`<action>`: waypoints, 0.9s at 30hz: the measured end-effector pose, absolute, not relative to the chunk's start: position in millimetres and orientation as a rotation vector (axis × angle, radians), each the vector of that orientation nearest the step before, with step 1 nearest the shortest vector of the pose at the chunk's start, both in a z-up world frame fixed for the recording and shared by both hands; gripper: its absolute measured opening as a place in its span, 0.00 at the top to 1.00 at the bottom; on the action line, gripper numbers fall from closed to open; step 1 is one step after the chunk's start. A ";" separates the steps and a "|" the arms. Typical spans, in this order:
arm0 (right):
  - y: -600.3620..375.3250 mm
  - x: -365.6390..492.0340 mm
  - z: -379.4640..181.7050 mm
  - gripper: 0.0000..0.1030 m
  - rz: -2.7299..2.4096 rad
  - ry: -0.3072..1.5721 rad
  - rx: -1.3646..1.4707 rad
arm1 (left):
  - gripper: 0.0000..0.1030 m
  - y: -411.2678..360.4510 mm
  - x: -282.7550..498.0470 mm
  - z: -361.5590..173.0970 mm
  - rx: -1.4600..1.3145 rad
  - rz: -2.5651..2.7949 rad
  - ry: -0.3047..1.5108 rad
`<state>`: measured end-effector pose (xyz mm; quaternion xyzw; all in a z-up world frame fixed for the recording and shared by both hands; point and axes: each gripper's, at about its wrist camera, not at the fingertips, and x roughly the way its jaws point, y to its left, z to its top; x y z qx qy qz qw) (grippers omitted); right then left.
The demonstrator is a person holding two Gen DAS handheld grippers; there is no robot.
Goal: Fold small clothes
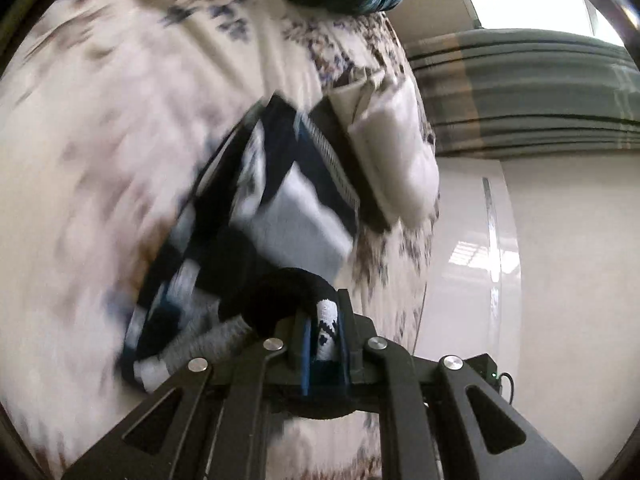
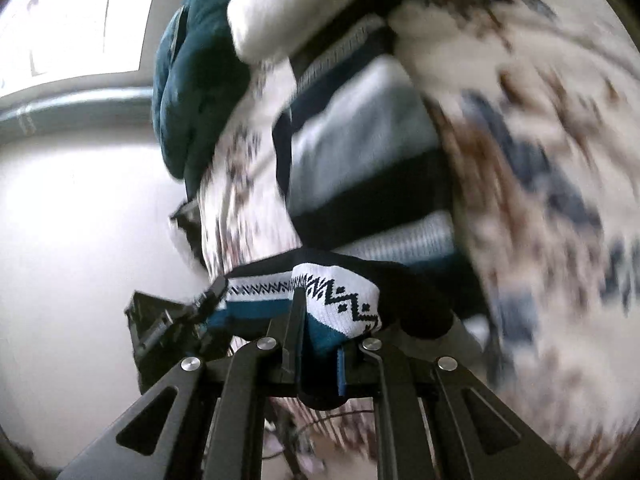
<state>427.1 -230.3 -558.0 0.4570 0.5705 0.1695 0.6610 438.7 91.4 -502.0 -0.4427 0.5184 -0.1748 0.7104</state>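
Sock (image 1: pixel 326 332) pinched at one end in the closed left gripper (image 1: pixel 324 336), its other end clamped in the right gripper (image 2: pixel 320 320), stretched above the bed (image 1: pixel 100 160). Folded clothes (image 1: pixel 296 208) are already stacked beyond, so this sock looks unfolded yet. Blur hides the pile's count.

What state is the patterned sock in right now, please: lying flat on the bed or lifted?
Lifted: the patterned sock hangs stretched between the right gripper and left gripper, both shut on it.
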 end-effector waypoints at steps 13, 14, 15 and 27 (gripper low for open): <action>-260.1 627.4 -595.6 0.69 0.218 1.244 1.100 | 0.37 99.0 594.1 -527.4 -1.068 -0.396 1.098; -261.1 628.5 -593.3 0.49 0.220 1.237 1.084 | 0.37 102.9 595.9 -524.7 -1.059 -0.404 1.087; -262.0 626.8 -589.6 0.40 0.217 1.223 1.064 | 0.36 105.4 597.1 -521.4 -1.017 -0.415 1.089; -247.2 641.6 -624.2 0.39 0.137 1.367 0.654 | 0.36 39.2 626.5 -545.0 -0.462 -0.450 1.248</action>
